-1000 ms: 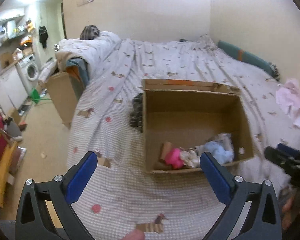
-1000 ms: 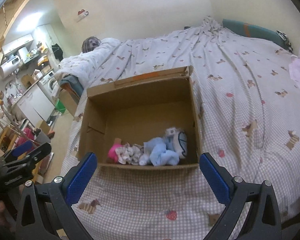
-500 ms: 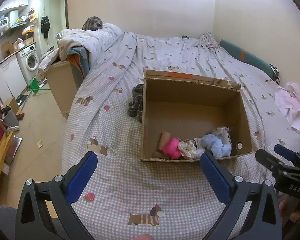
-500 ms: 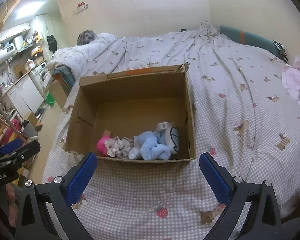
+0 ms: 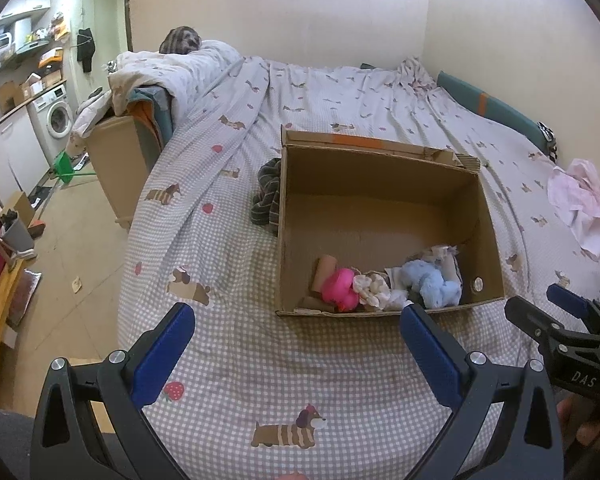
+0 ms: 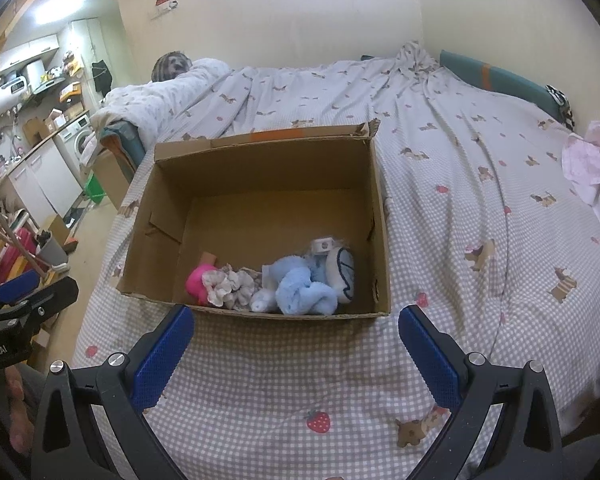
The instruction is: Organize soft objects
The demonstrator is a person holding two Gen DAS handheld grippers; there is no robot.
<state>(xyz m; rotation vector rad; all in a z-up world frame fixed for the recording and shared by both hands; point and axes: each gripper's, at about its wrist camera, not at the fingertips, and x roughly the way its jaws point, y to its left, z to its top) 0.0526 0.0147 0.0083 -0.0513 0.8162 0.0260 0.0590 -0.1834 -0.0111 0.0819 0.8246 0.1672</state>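
Observation:
An open cardboard box (image 5: pixel 380 200) (image 6: pixel 260 168) sits on the bed. Along its near wall lie soft items: a pink one (image 5: pixel 340 284) (image 6: pixel 196 280), a pale frilly one (image 5: pixel 374 286) (image 6: pixel 228 284), a light blue fluffy one (image 5: pixel 434 284) (image 6: pixel 304 290) and a white one with dark lines (image 6: pixel 342 270). A dark striped cloth (image 5: pixel 266 196) lies against the box's left side. A pink-white garment (image 5: pixel 584 208) (image 6: pixel 596 164) lies at the bed's right. My left gripper (image 5: pixel 296 340) and right gripper (image 6: pixel 294 344) hang open and empty in front of the box.
The bed has a checked sheet with dog prints (image 5: pixel 228 360) and a bunched duvet (image 5: pixel 172 72) at the far left. A brown bedside cabinet (image 5: pixel 120 160) stands left of the bed, with floor, a washing machine (image 5: pixel 56 116) and kitchen clutter beyond. A teal bolster (image 6: pixel 496 76) lines the right wall.
Both grippers have drawn back and risen from the box, so it looks smaller and more of the bed shows. They stay open. The items in the box have not moved.

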